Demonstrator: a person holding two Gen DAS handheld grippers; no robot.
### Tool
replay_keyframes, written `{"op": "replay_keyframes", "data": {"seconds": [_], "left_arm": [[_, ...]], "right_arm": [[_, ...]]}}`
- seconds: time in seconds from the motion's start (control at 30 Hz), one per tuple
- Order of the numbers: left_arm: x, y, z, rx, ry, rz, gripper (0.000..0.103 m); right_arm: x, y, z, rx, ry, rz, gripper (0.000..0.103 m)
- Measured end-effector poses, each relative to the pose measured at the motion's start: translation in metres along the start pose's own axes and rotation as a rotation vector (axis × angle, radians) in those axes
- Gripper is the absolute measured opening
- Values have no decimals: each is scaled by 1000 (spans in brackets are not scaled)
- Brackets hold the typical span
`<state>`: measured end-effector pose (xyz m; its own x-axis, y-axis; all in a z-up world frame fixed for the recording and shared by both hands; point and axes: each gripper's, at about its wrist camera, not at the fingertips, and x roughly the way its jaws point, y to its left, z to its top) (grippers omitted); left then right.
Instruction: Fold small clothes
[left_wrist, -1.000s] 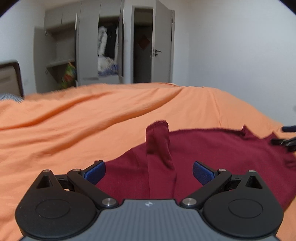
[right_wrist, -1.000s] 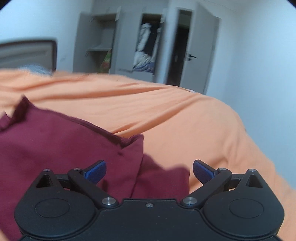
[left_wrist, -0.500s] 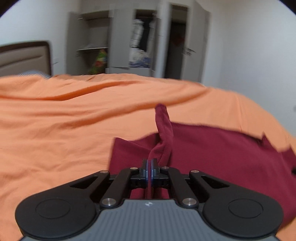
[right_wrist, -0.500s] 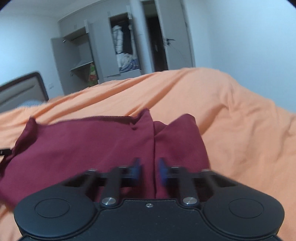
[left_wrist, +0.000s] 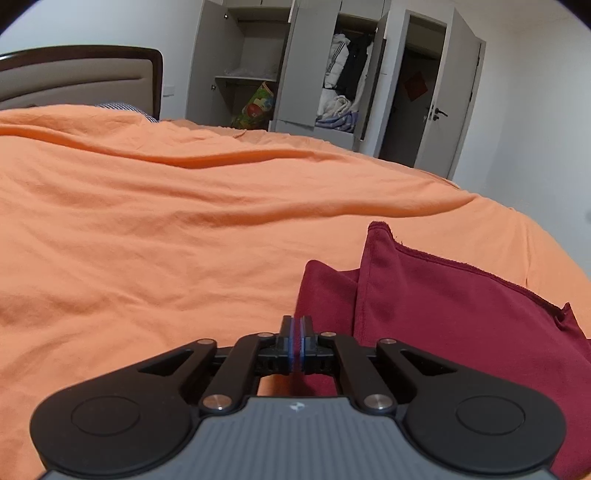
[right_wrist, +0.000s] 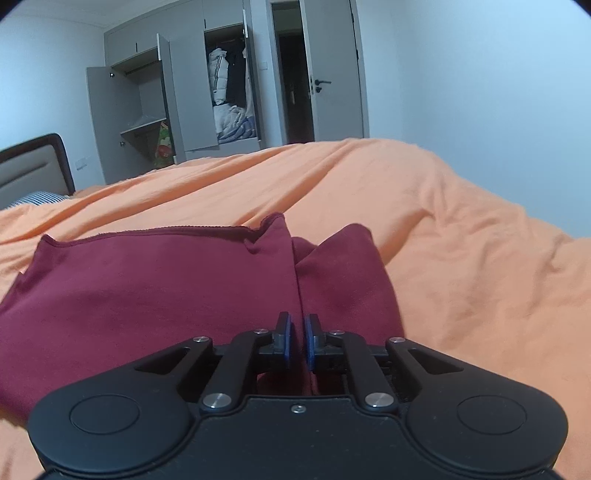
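A dark red garment (left_wrist: 461, 314) lies on the orange bedspread (left_wrist: 166, 229). In the left wrist view it spreads to the right of my left gripper (left_wrist: 296, 343), whose blue pads are pressed together on the garment's left edge. In the right wrist view the dark red garment (right_wrist: 147, 288) fills the left and middle, with a raised fold running up from my right gripper (right_wrist: 296, 341). Its blue pads stand close together on that fold, with a thin strip of cloth between them. The cloth under both gripper bodies is hidden.
The orange bedspread (right_wrist: 461, 258) stretches far ahead and to both sides. A padded headboard (left_wrist: 74, 81) stands at the far left. An open grey wardrobe (left_wrist: 295, 74) with hanging clothes and an open door (left_wrist: 454, 110) lie beyond the bed.
Both grippers went from wide open to shut on the garment's edges. The left view has swung left, so the garment now lies to its right. The upright sleeve has dropped.
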<state>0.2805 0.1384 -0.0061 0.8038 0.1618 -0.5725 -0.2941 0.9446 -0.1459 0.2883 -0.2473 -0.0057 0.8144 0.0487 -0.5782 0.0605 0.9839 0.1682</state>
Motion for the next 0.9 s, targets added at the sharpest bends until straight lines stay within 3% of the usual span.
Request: {"op": "replay_keyframes", "data": {"seconds": [0.07,0.17,0.23,0.27,0.33,0.4,0.43,0.47,0.53,0.6,0.7,0.9], "left_arm": [[-4,0,-1,-6,5,4,8],[-9,0,-4,-26,27,6,30],[-13,-2,-6,-29,35,17,54],[-16,-3,-7,-28,34,22,59],[-22,-6,-9,-24,32,28,74],[-28,-8,-9,-22,32,27,85],[-31,-9,-9,-21,32,29,91],[-34,-11,-10,-19,31,33,92],[-39,-13,-10,-6,27,40,96],[-44,-14,-11,6,23,47,102],[-49,-15,-12,17,19,51,102],[-50,-17,-16,13,42,55,103]], "right_arm": [[-4,1,-1,-14,-10,-27,0],[-9,-7,-3,14,-13,-73,0],[-13,-15,-4,45,-8,-60,0],[-17,-15,-3,39,-11,-59,2],[-26,-13,-3,10,-28,-62,20],[-35,-10,-2,-3,-46,-47,29],[-39,-8,-2,-6,-50,-39,39],[-41,-7,-3,-8,-55,-34,46],[-48,-3,-4,-10,-69,-35,76],[-55,0,-5,-15,-87,-35,86],[-63,5,-6,-26,-97,-31,99],[-73,7,-6,-17,-101,-11,102]]}}
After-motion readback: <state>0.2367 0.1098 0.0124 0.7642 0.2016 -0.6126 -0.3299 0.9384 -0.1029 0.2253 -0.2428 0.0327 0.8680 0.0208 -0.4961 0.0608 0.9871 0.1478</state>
